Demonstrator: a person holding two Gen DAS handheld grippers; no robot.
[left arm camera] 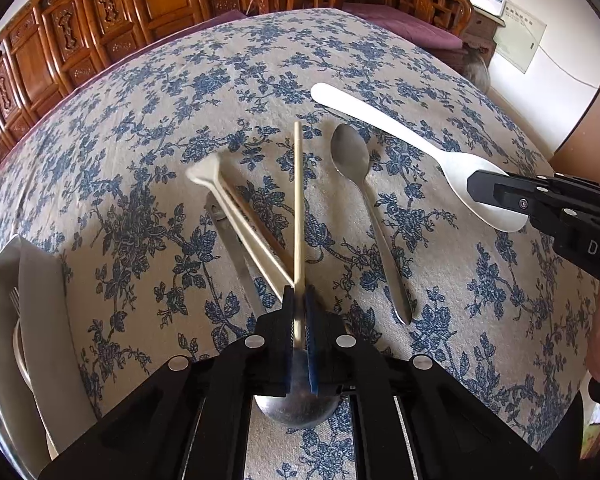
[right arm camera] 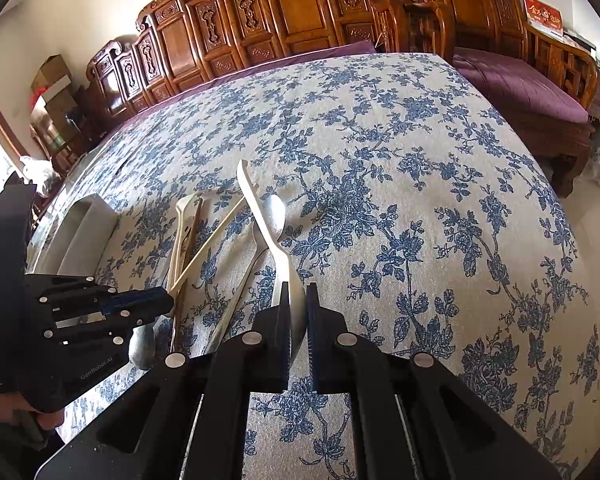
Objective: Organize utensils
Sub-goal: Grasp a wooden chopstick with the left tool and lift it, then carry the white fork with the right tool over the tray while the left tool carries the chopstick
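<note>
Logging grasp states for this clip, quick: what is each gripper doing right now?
Left gripper: closed on a metal ladle with a pale handle.
Right gripper: closed on the white spoon, at its bowl end.

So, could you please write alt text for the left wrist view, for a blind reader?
The left gripper is shut on a pale chopstick over a blue floral tablecloth. A steel spoon lies to its right, and the right gripper grips a white spoon by its bowl.
</note>
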